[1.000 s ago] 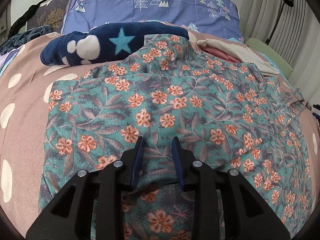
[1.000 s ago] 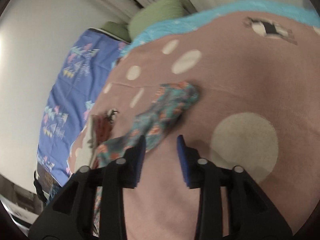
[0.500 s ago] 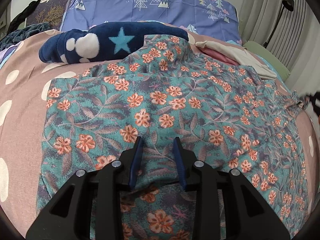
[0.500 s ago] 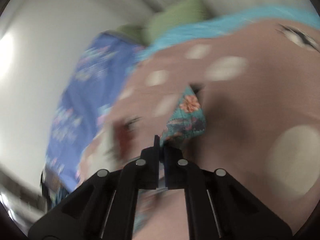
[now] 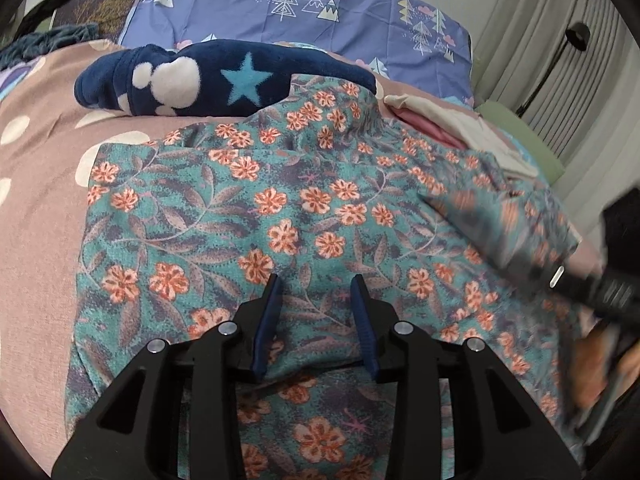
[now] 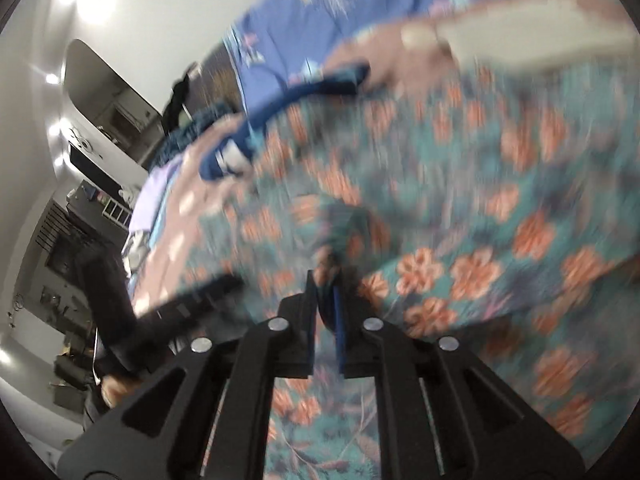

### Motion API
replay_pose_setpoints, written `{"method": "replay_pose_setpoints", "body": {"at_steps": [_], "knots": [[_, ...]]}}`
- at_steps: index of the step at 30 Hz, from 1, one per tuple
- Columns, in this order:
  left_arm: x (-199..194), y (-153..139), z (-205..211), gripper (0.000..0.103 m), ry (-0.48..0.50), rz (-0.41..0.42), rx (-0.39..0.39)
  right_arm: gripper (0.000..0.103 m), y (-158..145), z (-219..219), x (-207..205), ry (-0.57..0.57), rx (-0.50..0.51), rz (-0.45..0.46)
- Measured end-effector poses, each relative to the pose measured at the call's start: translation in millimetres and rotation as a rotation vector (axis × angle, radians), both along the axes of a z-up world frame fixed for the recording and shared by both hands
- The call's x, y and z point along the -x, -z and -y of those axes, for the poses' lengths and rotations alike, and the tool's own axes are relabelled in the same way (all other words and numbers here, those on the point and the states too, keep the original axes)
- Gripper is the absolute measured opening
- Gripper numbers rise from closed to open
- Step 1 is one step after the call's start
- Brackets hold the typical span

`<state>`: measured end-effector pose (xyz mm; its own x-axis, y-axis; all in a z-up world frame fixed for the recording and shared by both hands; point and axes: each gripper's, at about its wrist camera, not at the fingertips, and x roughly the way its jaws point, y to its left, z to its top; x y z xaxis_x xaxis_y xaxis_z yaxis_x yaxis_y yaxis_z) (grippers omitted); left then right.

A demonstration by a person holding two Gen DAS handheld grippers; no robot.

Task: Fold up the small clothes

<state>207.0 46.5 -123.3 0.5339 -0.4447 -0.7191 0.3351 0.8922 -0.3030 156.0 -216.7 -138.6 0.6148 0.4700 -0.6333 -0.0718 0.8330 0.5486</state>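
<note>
Left gripper [image 5: 316,286]: jaws parted wide, nothing between them. Blue pads hang just above the floral garment [image 5: 304,216], near its close hem; contact with the cloth cannot be told.

Floral garment: teal, orange flowers, grey leaves. Spread mostly flat on the pink spotted bedcover [image 5: 36,208], filling the ground ahead of the left gripper and to both sides. Its far edge rides up against a navy fleece item [image 5: 224,78] with a light-blue star and white blobs, which lies ahead and to the left of the left gripper.

Beyond the fleece: a purple pillow [image 5: 304,12] printed with trees. Ahead and to the right: a cream and pink cloth [image 5: 440,120] at the garment's far right corner. Pleated curtain [image 5: 540,52] and a black lamp stand at far right.

Right gripper [image 6: 325,280]: jaws drawn nearly together, pinching a fold of the floral garment [image 6: 460,184] between the blue pads. Cloth is bunched and raised at the tips. Heavy motion blur in this view; the garment fills the ground ahead and to the right of the tips.

In the left wrist view the right gripper [image 5: 600,292] shows as a dark blur at far right, a lifted flap of garment beside it.
</note>
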Motion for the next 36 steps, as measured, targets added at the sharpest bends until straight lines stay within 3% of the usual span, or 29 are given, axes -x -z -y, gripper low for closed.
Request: {"method": "replay_pose_setpoints", "body": {"at_steps": [1,5,9,11,14,15,18,19,21,25,27,29,32,36], "knots": [[0,-1,-1,0.040,-0.001,-0.006,0.020,0.014,2,1,4,-0.003,-0.002,0.003],[2,-11,8,0.042,0.072,-0.057,0.220,0.024,4,3,11,-0.032,-0.022,0.020],[0,-18,40,0.062,0.166,-0.118,0.354,0.024,7,-1,21,-0.045,0.024,0.039],[-5,-17,63,0.068,0.195,-0.154,0.350,0.024,9,-10,23,-0.046,0.034,0.046],[-15,-8,94,0.069,0.187,-0.217,0.298,0.024,8,-6,31,-0.046,0.027,0.057],[-19,-4,102,0.068,0.180,-0.233,0.296,0.024,9,-4,33,-0.045,0.023,0.059],[-26,-2,122,0.002,0.172,-0.248,0.238,0.024,7,4,40,-0.048,0.000,0.079],[-27,-6,126,0.002,0.173,-0.245,0.240,0.024,4,9,42,-0.042,-0.005,0.100],[-20,-32,129,0.002,0.187,-0.153,0.247,0.029,-4,25,55,0.011,0.002,0.144],[-9,-102,110,0.002,0.198,0.014,0.341,0.032,3,64,62,0.205,-0.027,0.124],[-1,-133,91,0.002,0.184,0.100,0.362,0.017,11,81,62,0.271,-0.074,0.079],[6,-153,69,0.002,0.165,0.156,0.367,0.011,15,82,62,0.285,-0.065,0.060],[12,-163,35,0.002,0.115,0.226,0.315,0.012,14,76,62,0.284,-0.016,0.066],[10,-143,-7,0.002,0.048,0.208,0.241,0.013,15,76,62,0.282,-0.022,0.063]]}}
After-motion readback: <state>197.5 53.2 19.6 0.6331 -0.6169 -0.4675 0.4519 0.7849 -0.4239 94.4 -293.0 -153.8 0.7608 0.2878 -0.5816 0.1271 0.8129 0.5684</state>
